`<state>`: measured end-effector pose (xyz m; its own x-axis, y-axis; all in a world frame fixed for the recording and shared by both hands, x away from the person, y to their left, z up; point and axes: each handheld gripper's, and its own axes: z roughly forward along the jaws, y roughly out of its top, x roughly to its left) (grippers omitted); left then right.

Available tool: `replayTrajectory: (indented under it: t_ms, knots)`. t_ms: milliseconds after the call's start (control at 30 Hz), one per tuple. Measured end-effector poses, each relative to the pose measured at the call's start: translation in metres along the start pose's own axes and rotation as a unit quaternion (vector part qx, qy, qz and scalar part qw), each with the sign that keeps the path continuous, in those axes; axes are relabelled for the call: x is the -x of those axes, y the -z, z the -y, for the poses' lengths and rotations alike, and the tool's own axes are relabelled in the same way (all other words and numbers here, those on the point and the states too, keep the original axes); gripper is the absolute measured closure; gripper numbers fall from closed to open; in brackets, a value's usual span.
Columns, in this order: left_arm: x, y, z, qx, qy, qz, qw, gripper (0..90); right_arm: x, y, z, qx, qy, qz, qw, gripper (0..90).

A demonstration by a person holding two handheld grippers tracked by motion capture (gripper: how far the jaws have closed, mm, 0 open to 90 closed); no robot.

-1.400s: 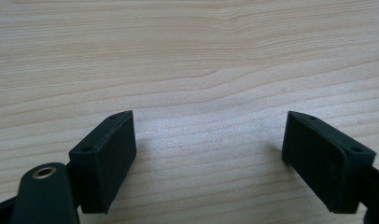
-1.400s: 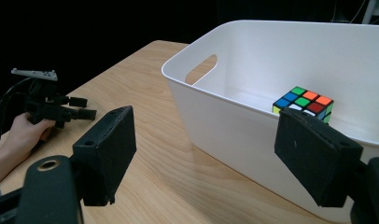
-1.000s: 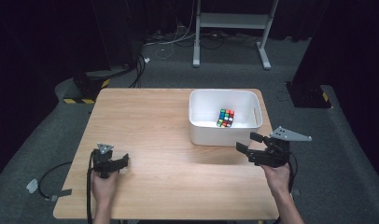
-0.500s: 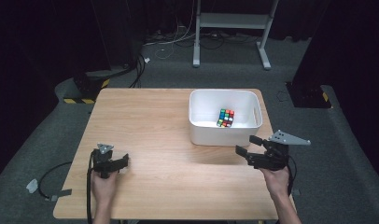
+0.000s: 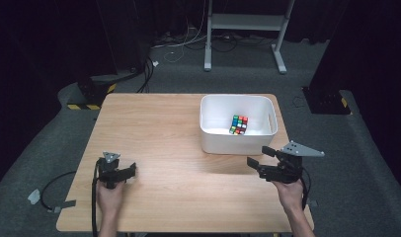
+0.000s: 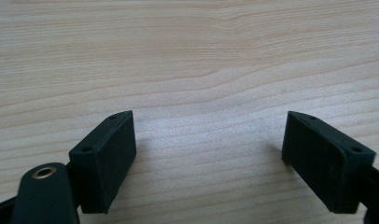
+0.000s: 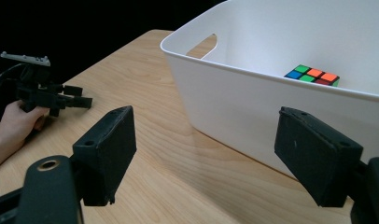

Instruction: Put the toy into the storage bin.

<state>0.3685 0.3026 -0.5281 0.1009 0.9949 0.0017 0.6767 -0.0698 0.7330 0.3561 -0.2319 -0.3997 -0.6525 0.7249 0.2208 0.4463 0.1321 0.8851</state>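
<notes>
A multicoloured puzzle cube point(image 5: 239, 124) lies inside a white bin point(image 5: 235, 144) on the wooden table point(image 5: 164, 128). In the right gripper view the cube point(image 7: 312, 75) peeks over the near wall of the bin point(image 7: 253, 107). My right gripper point(image 5: 259, 156) hovers just in front of that bin, its jaws apart with nothing between them point(image 7: 204, 158). My left gripper point(image 5: 131, 170) rests low over the table's near left part, pointing right. It is open over bare wood point(image 6: 208, 163), and it also appears far off in the right gripper view point(image 7: 82, 100).
The bin has a cut-out handle point(image 7: 202, 44) in its side wall. Cables trail from both grippers off the table's near edge. Dark carpet surrounds the table, with a white metal stand point(image 5: 243, 29) and a black-and-yellow striped box point(image 5: 92, 94) behind it.
My right gripper has drifted slightly toward the near edge of the table. The left gripper, the bin and the cube have stayed where they were.
</notes>
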Motion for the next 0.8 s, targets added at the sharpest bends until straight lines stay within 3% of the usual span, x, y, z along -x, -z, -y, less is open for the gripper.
replayTrajectory:
  t_ms: [800]
  knots:
    - [0.0,0.0,0.0,0.0,0.0,0.0,1.0,17.8,-0.001,-0.006,0.014,-0.008,0.004,0.023,0.9997,20.3]
